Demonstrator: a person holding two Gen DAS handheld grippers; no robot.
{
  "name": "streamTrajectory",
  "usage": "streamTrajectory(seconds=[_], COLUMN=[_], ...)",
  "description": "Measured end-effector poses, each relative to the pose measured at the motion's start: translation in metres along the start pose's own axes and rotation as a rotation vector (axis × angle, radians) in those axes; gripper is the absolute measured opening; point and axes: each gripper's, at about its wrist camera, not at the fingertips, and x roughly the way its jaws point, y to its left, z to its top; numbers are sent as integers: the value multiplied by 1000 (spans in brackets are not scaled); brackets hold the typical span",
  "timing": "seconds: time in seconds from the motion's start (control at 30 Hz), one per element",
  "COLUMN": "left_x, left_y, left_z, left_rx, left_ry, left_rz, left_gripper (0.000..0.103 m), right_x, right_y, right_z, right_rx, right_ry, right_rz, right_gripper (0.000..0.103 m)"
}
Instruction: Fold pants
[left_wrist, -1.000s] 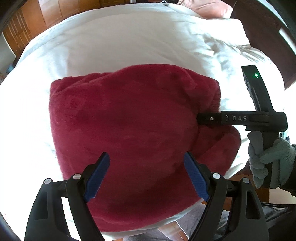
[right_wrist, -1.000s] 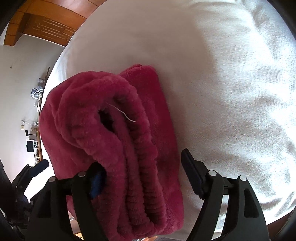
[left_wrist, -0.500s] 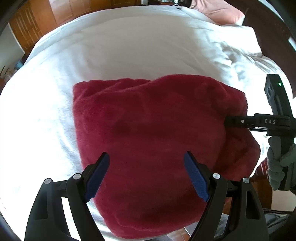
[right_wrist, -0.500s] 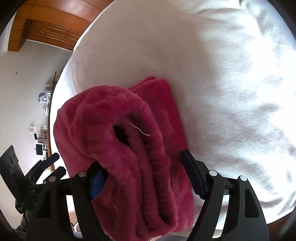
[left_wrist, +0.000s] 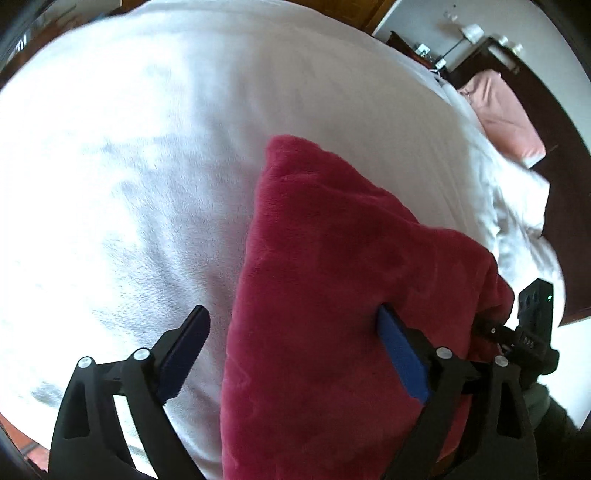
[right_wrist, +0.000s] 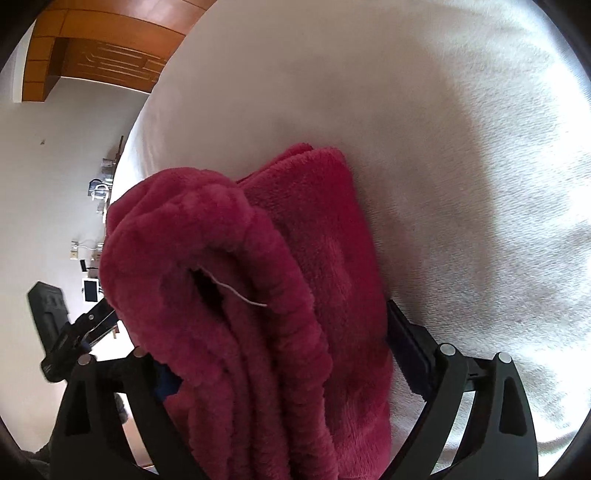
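Note:
The dark red fleece pants (left_wrist: 332, 295) are folded into a thick bundle and sit on the white bed (left_wrist: 129, 184). My left gripper (left_wrist: 291, 350) is open; the bundle fills the gap beside its right blue pad (left_wrist: 402, 362). In the right wrist view the elastic waistband end of the pants (right_wrist: 240, 295) lies between the wide-spread fingers of my right gripper (right_wrist: 280, 354). The left finger is mostly hidden behind the cloth. The right gripper also shows at the bundle's far edge in the left wrist view (left_wrist: 517, 332).
A pink pillow (left_wrist: 502, 114) lies at the head of the bed by a dark headboard (left_wrist: 561, 206). Wooden cabinets (right_wrist: 103, 59) and a desk with small items (right_wrist: 92, 258) stand beyond the bed's edge. The left gripper's body (right_wrist: 55, 332) shows at left.
The left wrist view has swung left, so the bundle now sits to the right with one edge raised. In the right wrist view the bundle has come closer between the fingers.

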Motion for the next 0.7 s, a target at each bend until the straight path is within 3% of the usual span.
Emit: streamTrajectory(seconds=[0.27,0.53,0.6,0.7], left_x=[23,40,44,45], left_y=[32,35,39,36], left_z=[1,5,5,6], left_rx=[-104,-162,-191,-216], left_ry=[79,144,163,178], left_rz=[-144,-221,-256,-337], left_gripper=[98,98,97,78], right_x=[4,25,24,18], right_y=[3,-1,2,8], right_z=[7,16,16,14], right_rx=[-23,28,25,23], right_ry=[32,31,32,32], right_rz=[28,38,35,41], right_gripper=[93,94,86,69])
